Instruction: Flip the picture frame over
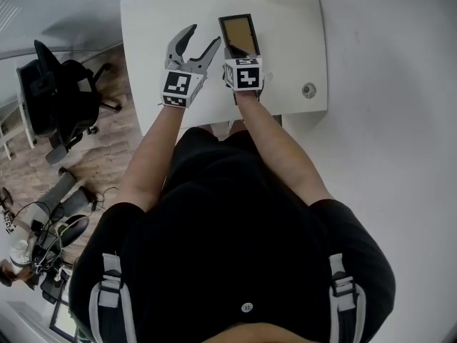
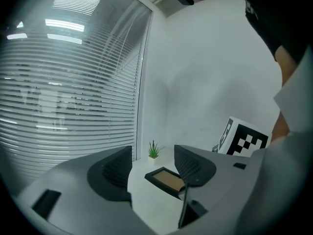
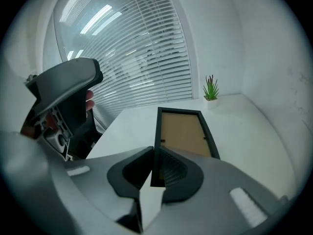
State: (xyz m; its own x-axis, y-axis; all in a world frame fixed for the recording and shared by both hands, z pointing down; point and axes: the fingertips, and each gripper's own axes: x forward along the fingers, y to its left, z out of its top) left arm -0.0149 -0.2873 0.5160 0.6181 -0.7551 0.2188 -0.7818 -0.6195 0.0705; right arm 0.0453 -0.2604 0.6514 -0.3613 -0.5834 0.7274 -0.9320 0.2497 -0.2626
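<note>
The right gripper clenches the near rim of the picture frame, seemingly starting the flip; the left gripper is released and empty. The next move calls for rolling the wrist.

- Black short-sleeve shirt; small white button low on front.
- Grey straps w/ dark buckles, one each side of button.
- Left gripper, far above button: light grey, 2 curved tapering jaws, dark ribbed pads.
- Right gripper: grey shell, black ribbed pads, white patch on casing.
- Each gripper carries a white cube w/ black square-block markers, black edging.
</note>
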